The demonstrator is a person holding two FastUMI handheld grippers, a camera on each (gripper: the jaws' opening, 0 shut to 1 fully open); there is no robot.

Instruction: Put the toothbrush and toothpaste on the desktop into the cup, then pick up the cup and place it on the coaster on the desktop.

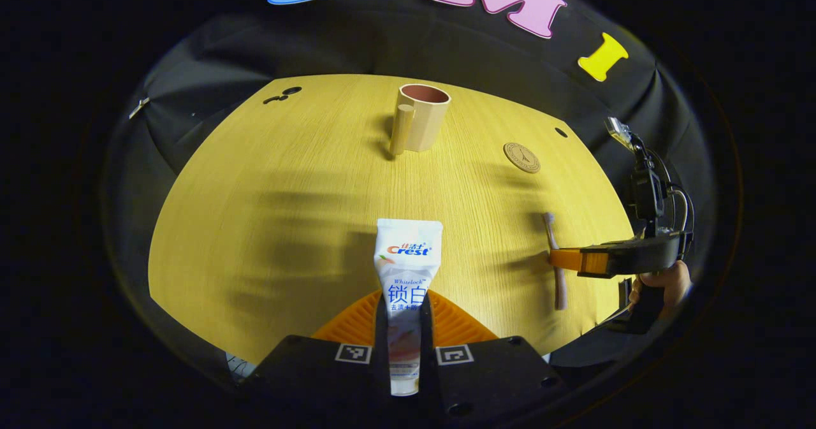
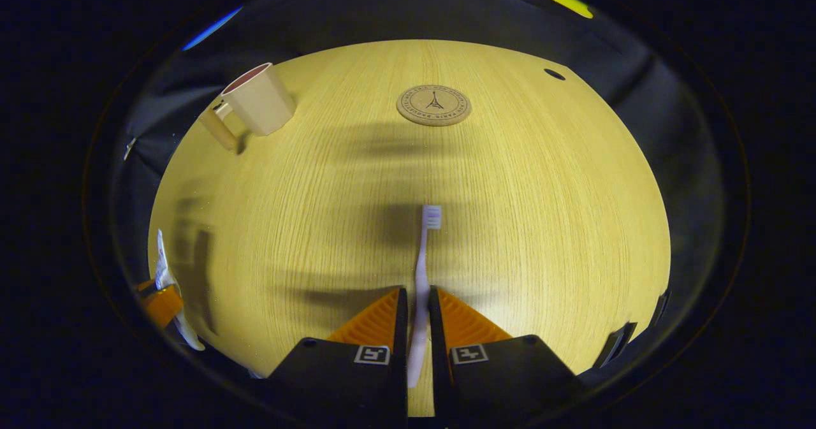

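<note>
In the left gripper view my left gripper (image 1: 406, 308) is shut on the white toothpaste tube (image 1: 407, 257), whose flat end points toward the far side of the table. A beige cup (image 1: 422, 118) with a handle stands upright beyond it, and a round cork coaster (image 1: 521, 157) lies to the right. The right gripper (image 1: 561, 260) shows at the right, closed around the pale toothbrush (image 1: 554, 238). In the right gripper view my right gripper (image 2: 417, 308) is shut on the toothbrush (image 2: 424, 250), bristles pointing away. The cup (image 2: 258, 101) stands far left, the coaster (image 2: 433, 105) straight ahead.
The yellow wooden table (image 1: 287, 212) has small dark holes near its far left (image 1: 284, 94) and far right (image 1: 561, 132) corners. A hand (image 1: 663, 285) holds the right gripper at the table's right edge. Black cloth surrounds the table.
</note>
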